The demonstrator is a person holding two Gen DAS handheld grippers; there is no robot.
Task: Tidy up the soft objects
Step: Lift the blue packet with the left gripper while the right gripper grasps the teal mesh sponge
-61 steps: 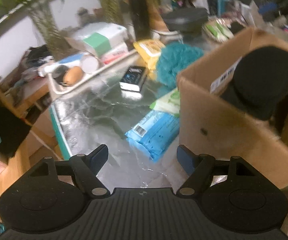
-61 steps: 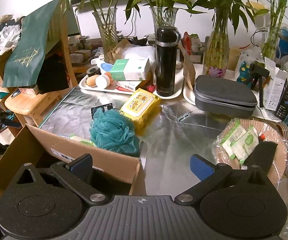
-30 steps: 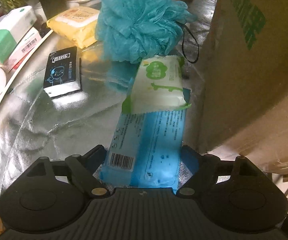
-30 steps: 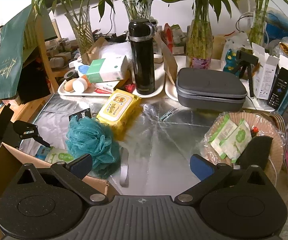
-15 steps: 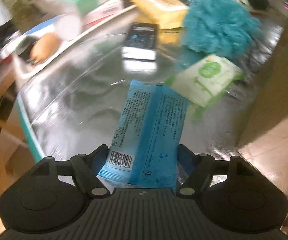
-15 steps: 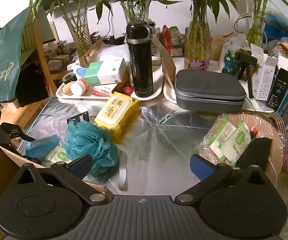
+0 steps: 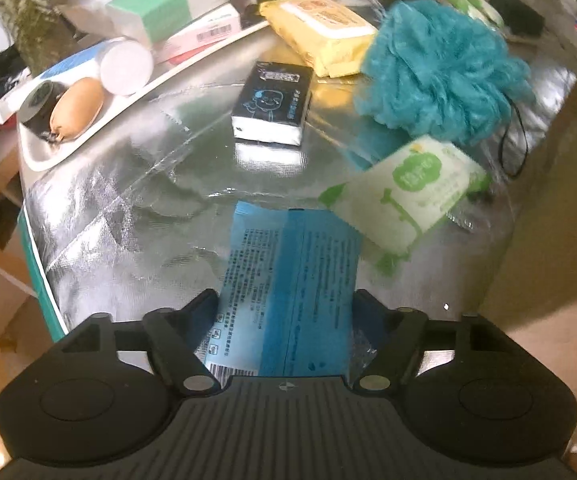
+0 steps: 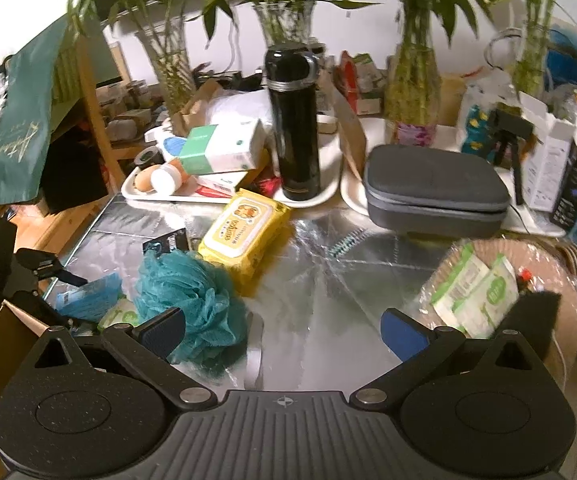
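Now, through the left wrist view, the left tongs [image 7: 284, 304] have just been closing, and the blue wipes pack [image 7: 288, 288] sits between both pads, touching them. Just ahead to the right lies a green-and-white wipes pack [image 7: 408, 196], beyond it the teal bath pouf [image 7: 440, 68]. In the right wrist view, the right tongs [image 8: 284, 328] stand wide and empty over the silver worktop [image 8: 328, 280], the pouf by their left finger.

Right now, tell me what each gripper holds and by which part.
The left gripper has closed on the blue pack, fingers on its two long sides near the barcode end. The right gripper is open and holds nothing.
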